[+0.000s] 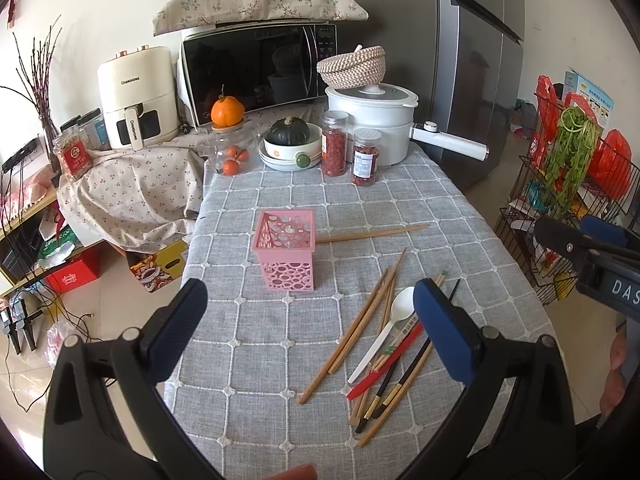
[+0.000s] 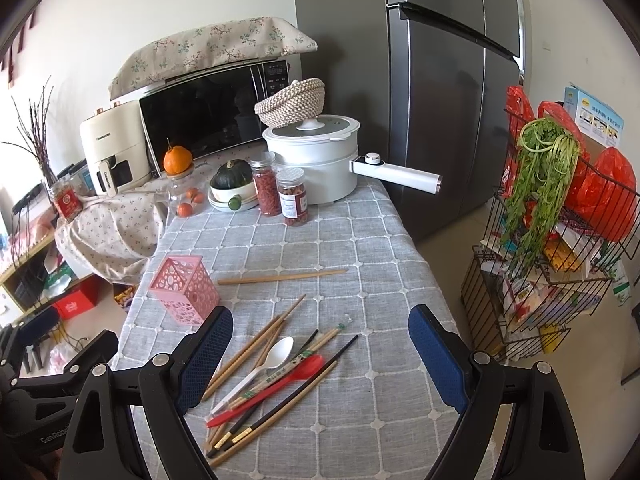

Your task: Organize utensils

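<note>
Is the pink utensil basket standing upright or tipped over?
Upright. The pink utensil basket stands on its base on the tablecloth, its open top facing up.

Bare grey tablecloth [image 2: 360, 248] open between pink holder [image 2: 185, 295] and far row of jars [image 2: 294, 202] and white pot [image 2: 320, 160]; one chopstick pair [image 2: 282, 277] lies across it. Near strip crowded by loose utensil pile [image 2: 276, 376]. Pot handle [image 2: 400, 174] overhangs right edge. Wire rack [image 2: 540, 280] stands off right side.

Home kitchen: microwave [image 1: 256, 72], fridge [image 2: 440, 100], air fryer [image 1: 138, 96], cooking pot [image 2: 316, 160].
</note>
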`<state>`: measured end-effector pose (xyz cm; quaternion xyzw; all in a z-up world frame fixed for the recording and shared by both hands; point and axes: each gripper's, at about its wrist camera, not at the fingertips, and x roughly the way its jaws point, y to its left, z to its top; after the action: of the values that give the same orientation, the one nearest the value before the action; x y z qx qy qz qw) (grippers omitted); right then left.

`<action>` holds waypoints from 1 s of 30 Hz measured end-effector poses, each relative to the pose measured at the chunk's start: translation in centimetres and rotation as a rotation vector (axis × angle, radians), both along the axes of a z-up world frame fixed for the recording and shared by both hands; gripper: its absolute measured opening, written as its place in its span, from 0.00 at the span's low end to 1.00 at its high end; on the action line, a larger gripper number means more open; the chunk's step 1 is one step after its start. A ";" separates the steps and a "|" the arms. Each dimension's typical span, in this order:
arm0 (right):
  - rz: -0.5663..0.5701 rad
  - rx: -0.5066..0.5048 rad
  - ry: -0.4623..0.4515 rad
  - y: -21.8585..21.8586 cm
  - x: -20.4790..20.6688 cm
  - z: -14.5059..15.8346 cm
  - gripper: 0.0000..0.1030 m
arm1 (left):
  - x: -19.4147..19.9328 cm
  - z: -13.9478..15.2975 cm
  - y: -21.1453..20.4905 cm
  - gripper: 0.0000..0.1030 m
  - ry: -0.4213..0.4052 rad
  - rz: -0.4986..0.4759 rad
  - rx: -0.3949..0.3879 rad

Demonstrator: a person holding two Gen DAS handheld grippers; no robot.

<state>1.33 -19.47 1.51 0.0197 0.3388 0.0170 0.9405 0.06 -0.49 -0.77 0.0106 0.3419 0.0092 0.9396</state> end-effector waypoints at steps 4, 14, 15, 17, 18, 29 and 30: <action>-0.002 0.003 0.002 -0.1 0.2 0.0 0.88 | -0.1 0.0 0.0 0.99 -0.003 0.000 -0.001; 0.006 0.005 0.013 0.0 0.3 -0.2 0.88 | -0.2 0.3 0.2 0.99 -0.009 0.004 0.002; 0.006 0.005 0.013 0.0 0.3 -0.2 0.88 | -0.1 0.3 0.2 0.99 -0.009 0.004 0.001; 0.006 0.005 0.014 0.0 0.4 -0.2 0.88 | -0.1 0.3 0.2 0.99 -0.008 0.000 0.003; 0.006 0.007 0.015 0.0 0.3 -0.3 0.88 | -0.1 0.3 0.1 0.99 -0.007 -0.001 0.004; 0.018 0.034 0.038 -0.3 0.7 -0.5 0.88 | 0.0 0.1 -0.5 0.99 -0.005 -0.021 0.017; 0.019 0.044 0.048 -0.4 0.9 -0.6 0.88 | 0.1 0.0 -0.8 0.99 -0.005 -0.030 0.024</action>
<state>2.22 -19.90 0.89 0.0377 0.3609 0.0332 0.9312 0.18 -1.25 -0.78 0.0272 0.3392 -0.0008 0.9403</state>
